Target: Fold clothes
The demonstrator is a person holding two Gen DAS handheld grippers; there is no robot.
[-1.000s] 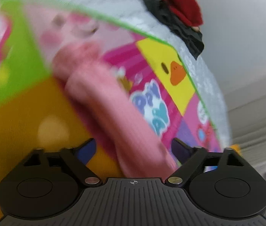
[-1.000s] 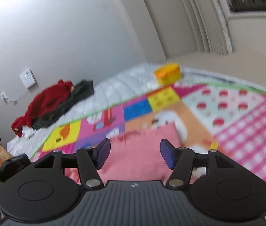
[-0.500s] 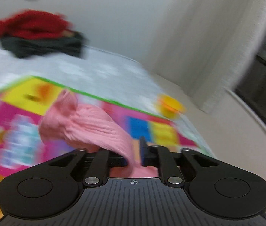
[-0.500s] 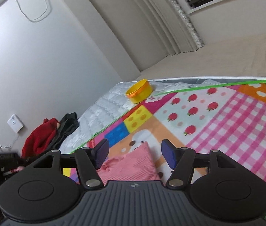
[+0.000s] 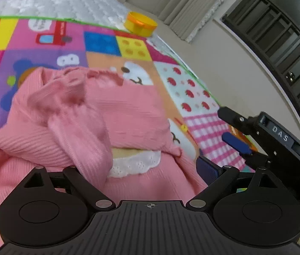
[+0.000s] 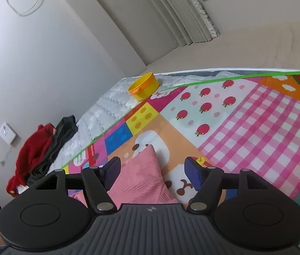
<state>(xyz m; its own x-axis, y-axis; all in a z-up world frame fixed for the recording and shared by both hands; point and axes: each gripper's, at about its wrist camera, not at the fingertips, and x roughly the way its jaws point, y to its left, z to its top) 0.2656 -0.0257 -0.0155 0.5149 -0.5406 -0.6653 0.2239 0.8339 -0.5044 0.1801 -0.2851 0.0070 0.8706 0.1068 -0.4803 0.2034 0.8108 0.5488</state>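
A pink ribbed garment with a white lace trim lies crumpled on the colourful play mat. A folded-over sleeve of it drapes across the body and covers the left finger of my left gripper, which stands open just above the cloth. In the left wrist view my right gripper hovers at the garment's right edge, its blue pads apart. The right wrist view shows my right gripper open, with a corner of the pink garment lying between the fingers, not pinched.
A yellow bowl sits at the mat's far edge on a white quilted pad. A red and black clothes pile lies by the wall. Curtains and a barred window are on the right. Checked mat extends right.
My left gripper was shut on the pink sleeve half a second ago; it is now open and the sleeve lies across the garment. The right gripper stayed open, barely shifting.
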